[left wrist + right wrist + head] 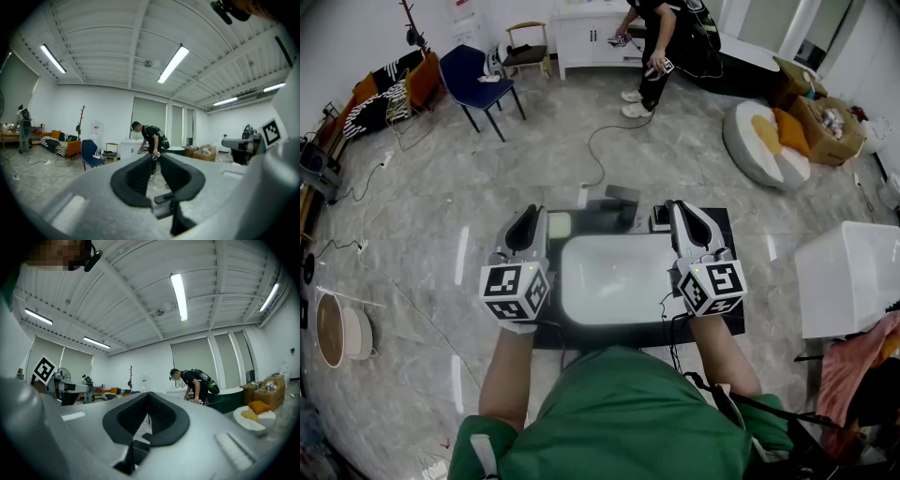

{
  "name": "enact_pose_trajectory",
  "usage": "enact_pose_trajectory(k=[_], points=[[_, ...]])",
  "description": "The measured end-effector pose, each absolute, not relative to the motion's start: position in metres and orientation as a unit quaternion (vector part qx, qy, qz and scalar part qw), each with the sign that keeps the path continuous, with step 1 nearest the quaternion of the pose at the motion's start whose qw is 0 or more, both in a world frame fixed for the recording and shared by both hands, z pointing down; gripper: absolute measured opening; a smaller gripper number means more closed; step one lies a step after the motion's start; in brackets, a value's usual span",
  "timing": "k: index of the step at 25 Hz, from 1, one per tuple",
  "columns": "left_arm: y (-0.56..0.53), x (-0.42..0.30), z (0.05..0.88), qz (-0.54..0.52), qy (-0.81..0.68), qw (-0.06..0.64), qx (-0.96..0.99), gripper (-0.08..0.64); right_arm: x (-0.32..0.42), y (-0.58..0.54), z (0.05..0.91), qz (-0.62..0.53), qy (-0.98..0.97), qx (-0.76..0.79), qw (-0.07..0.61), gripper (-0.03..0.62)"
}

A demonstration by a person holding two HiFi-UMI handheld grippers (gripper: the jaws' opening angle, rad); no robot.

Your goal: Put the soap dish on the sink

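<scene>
White rounded-rectangular glossy sink basin (614, 281), set level in the middle of a black countertop (572, 336), long side running left to right, pale greenish-white rounded-square soap dish (560, 225), lying flat at that countertop's far left corner, just beyond the basin's rim

A blue chair (483, 77) and white cabinet (589, 39) stand on grey stone floor (431, 202) under strip lights (172, 64).

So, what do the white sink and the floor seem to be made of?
The sink looks like glossy white ceramic or plastic: smooth, with a soft sheen. The floor looks like polished grey marble-pattern tile: veins and light reflections.
</scene>
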State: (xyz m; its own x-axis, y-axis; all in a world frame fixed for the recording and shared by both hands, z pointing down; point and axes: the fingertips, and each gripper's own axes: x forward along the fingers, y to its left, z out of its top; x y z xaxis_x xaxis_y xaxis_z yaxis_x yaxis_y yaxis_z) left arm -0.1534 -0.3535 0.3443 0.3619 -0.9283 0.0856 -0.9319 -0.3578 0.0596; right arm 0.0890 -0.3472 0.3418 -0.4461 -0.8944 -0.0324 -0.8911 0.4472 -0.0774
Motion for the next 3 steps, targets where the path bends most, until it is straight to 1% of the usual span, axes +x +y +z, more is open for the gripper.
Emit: enact_pose_trajectory(k=[3], points=[[-0.3521,-0.1541,0.3467,0.018,-0.565,0.049,0.824,0.058,0.0881,-0.3458,0.3436,-0.024,0.85,-0.525,0.035,-0.002]])
